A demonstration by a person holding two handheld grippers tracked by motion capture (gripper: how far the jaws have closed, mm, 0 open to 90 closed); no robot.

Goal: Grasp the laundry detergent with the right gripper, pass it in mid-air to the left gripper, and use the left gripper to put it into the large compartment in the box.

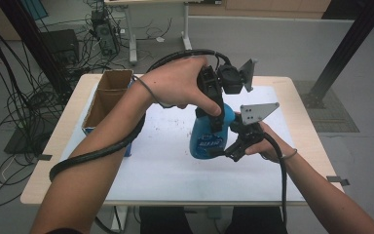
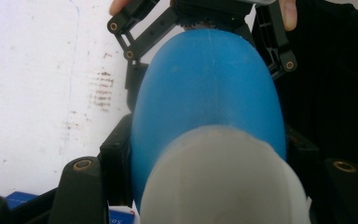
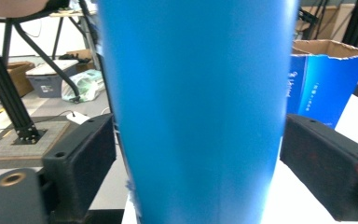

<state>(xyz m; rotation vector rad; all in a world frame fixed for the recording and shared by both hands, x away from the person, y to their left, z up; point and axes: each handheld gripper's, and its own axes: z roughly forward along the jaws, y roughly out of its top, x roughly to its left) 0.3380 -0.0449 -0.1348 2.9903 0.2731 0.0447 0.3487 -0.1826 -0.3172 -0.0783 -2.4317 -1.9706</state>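
— What was the room like, and the surface?

— A pale wooden desk (image 1: 48, 146) with a white sheet (image 1: 175, 165) over its middle stood on a grey floor strewn with cables. Nearest me, my forearms came in over the front edge.

— And where was the bottle?

— The blue bottle (image 1: 205, 139) stood upright on the white sheet, near the middle of the desk. My left gripper (image 1: 213, 100) came down on it from above, its jaws pinching the upper part just below the white cap (image 2: 223, 182).

— What about your other hand?

— My right gripper (image 1: 233, 146) sat low at the bottle's right side. Its jaws were spread, one on either side of the blue body; the pads (image 3: 328, 170) stood just clear of it, not pressing.

— Anything farther back?

— An open cardboard box (image 1: 108, 95) with blue sides stood at the desk's far left. Beyond it were desk legs and black frame posts.
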